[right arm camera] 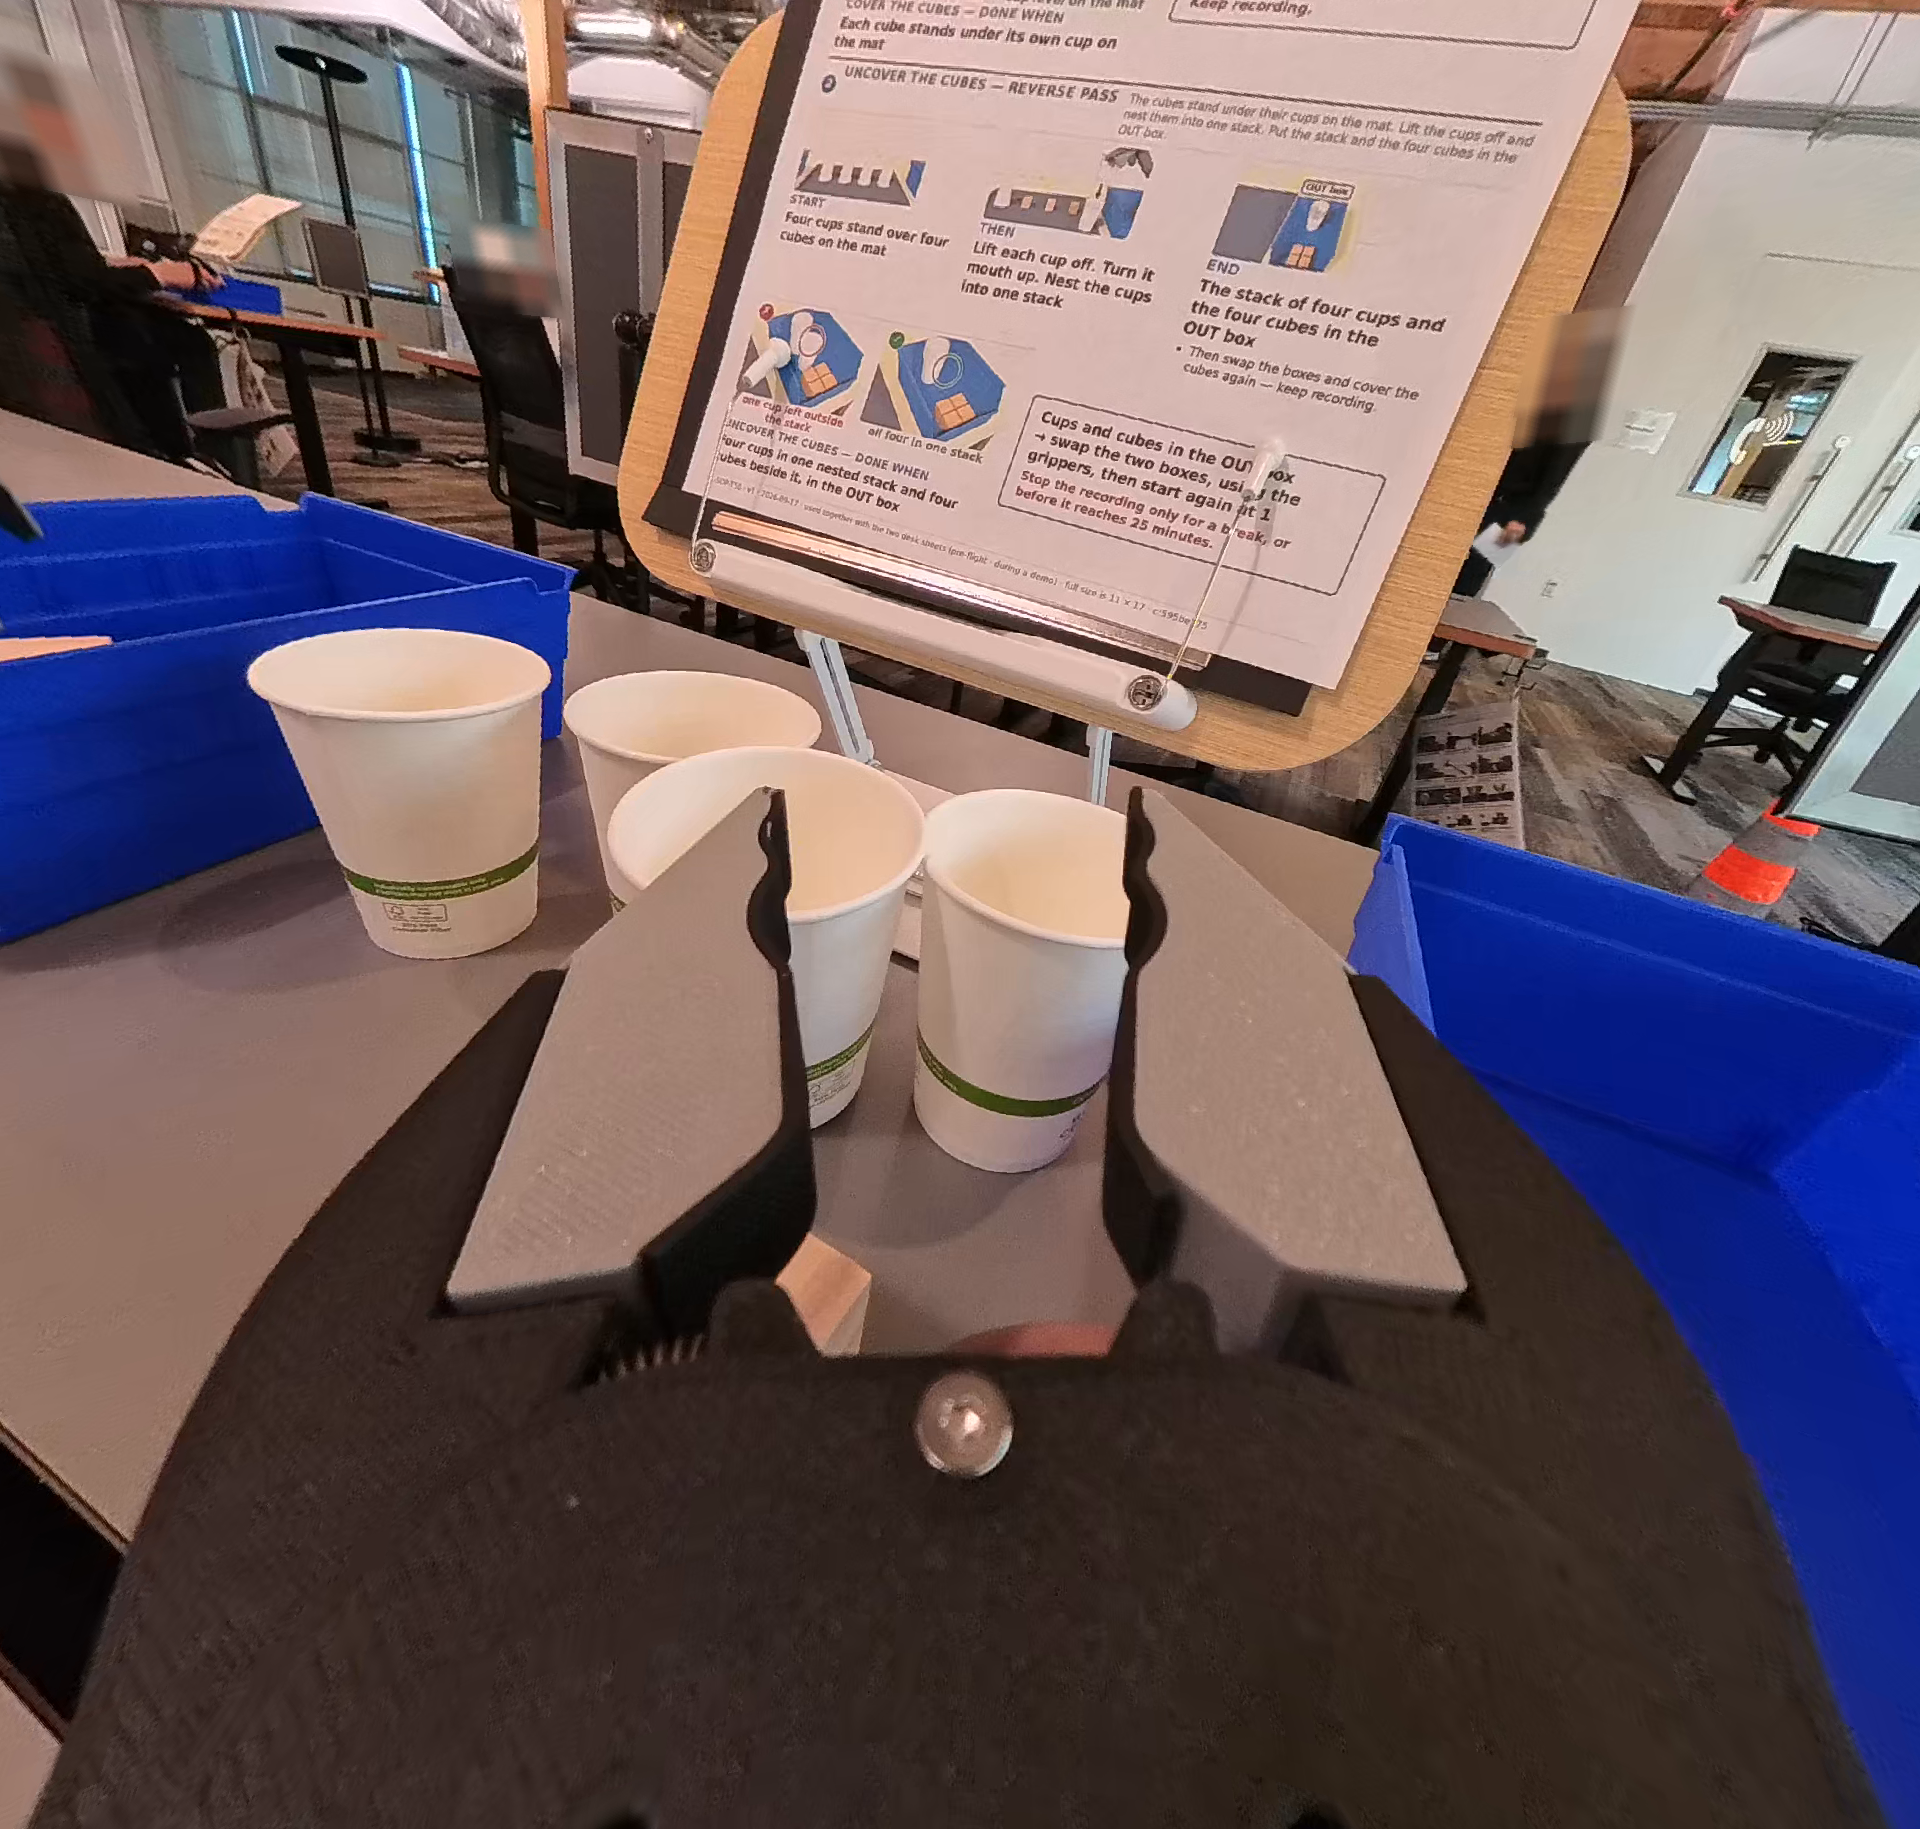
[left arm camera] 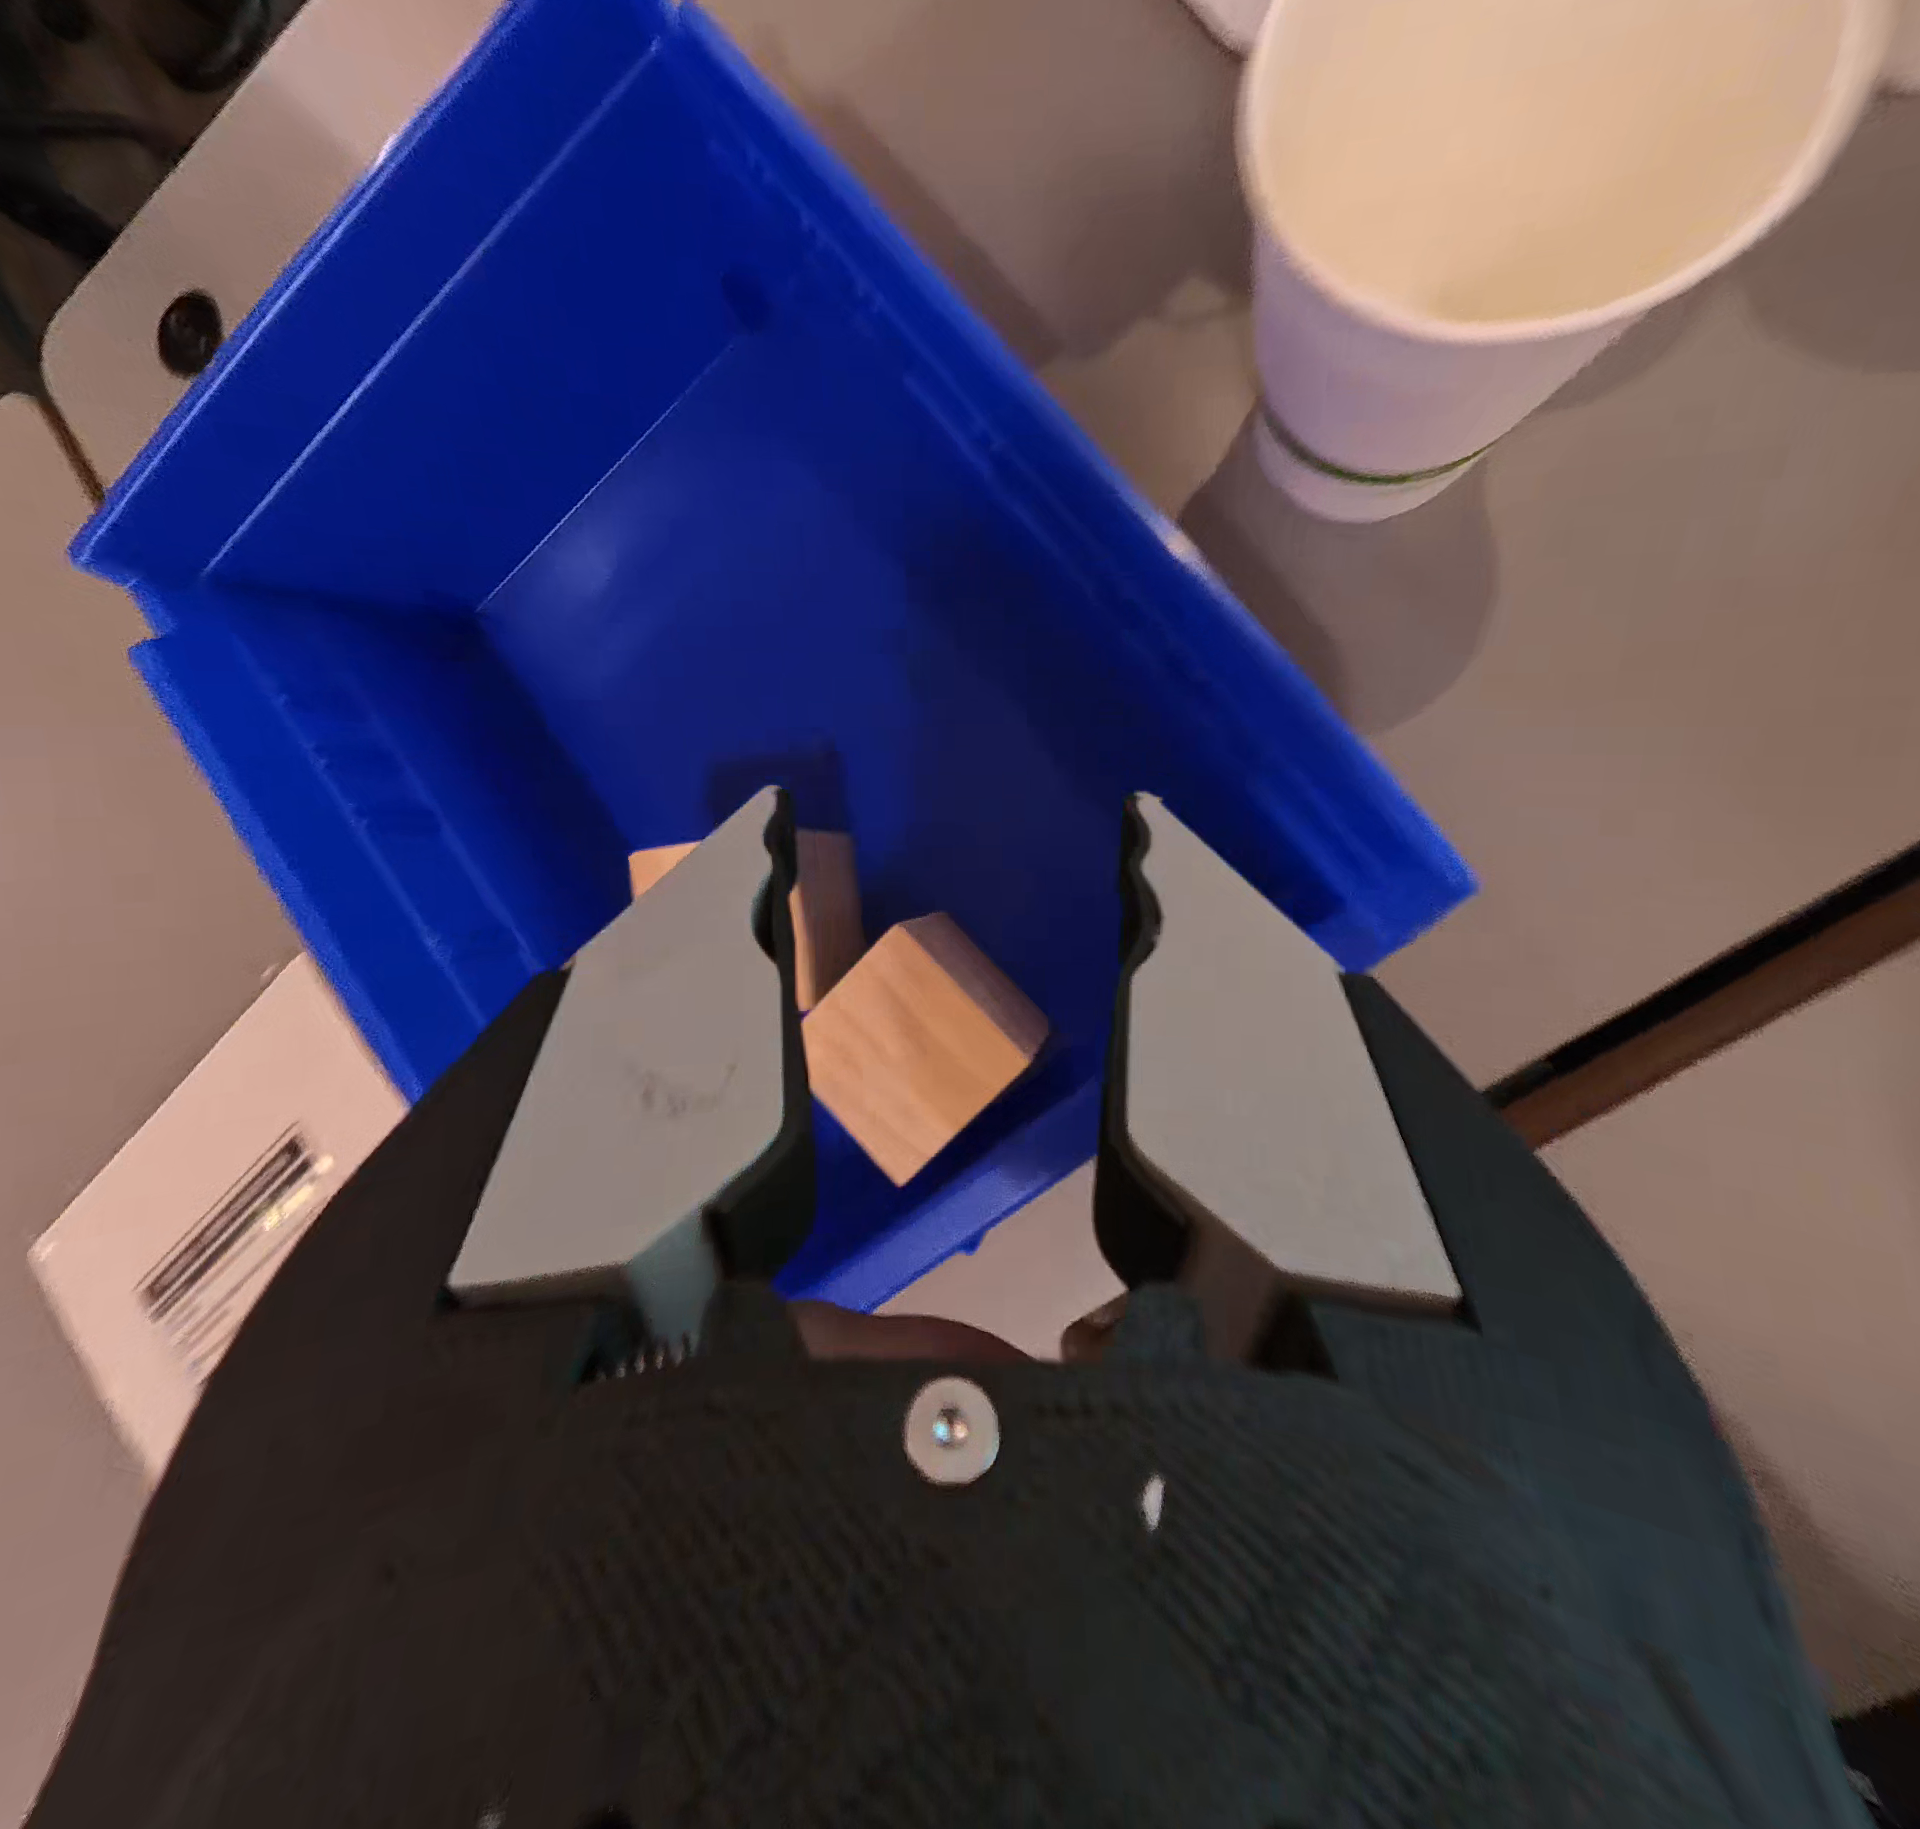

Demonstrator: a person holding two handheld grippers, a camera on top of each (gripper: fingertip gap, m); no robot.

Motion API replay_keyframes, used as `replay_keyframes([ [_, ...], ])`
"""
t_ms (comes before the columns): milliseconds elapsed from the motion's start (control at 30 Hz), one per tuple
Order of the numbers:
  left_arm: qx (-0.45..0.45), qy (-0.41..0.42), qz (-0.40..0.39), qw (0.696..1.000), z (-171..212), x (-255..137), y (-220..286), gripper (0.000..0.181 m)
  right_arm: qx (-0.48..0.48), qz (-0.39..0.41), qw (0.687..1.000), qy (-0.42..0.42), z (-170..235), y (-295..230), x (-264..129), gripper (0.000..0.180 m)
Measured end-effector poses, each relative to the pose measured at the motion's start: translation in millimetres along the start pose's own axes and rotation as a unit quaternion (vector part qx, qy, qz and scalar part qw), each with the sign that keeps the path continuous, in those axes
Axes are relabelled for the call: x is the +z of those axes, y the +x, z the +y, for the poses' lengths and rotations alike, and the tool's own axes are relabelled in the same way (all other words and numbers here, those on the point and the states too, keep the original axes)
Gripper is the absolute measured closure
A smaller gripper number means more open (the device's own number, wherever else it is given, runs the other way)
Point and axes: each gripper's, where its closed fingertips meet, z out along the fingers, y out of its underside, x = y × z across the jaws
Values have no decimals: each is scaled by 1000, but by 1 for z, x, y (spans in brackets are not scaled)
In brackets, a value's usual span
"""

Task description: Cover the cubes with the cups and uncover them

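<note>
Smooth grey mat [right arm camera: 208, 1104] bears four tapered paper cups [right arm camera: 410, 792].

- Left bin [left arm camera: 582, 408]: I see saturated blue plastic, walls and floor alike.
- Cube [left arm camera: 920, 1036]: I log pale tan wood with fine straight grain.
- Paper cups [right arm camera: 416, 792]: white outside, cream inside, one green band low on each wall.
- Mat [right arm camera: 208, 1104]: I note flat grey.
- My right gripper [right arm camera: 954, 823]: grey textured finger plates, black edges, black body.
- Second bin [right arm camera: 1662, 1104]: I see the same blue.
- Stand board [right arm camera: 1455, 699]: light wood tone, carrying a white printed sheet.
</note>
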Motion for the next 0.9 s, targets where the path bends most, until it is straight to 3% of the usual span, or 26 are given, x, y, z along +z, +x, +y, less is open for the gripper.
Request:
replay_keyframes([
  [100, 10, -44, -74, 996, 17, 8, -30, 120, 0, 0, 1000, 2, -1, 0, 0, 117],
  [267, -27, -75, -104, 991, 37, 24, -62, 119, -4, -1, 1000, 3, -2, -2, -1, 117],
  [500, -43, -124, -98, 986, 55, 43, -78, 115, -2, 2, 1000, 3, -2, 1, -1, 117],
  [667, -64, -172, -52, 982, 81, 64, -70, 114, -2, 2, 1000, 1, -1, 2, 0, 117],
  [900, -92, -135, -33, 986, 75, 68, -71, 122, 1, 3, 1000, 1, -1, 3, 0, 117],
])
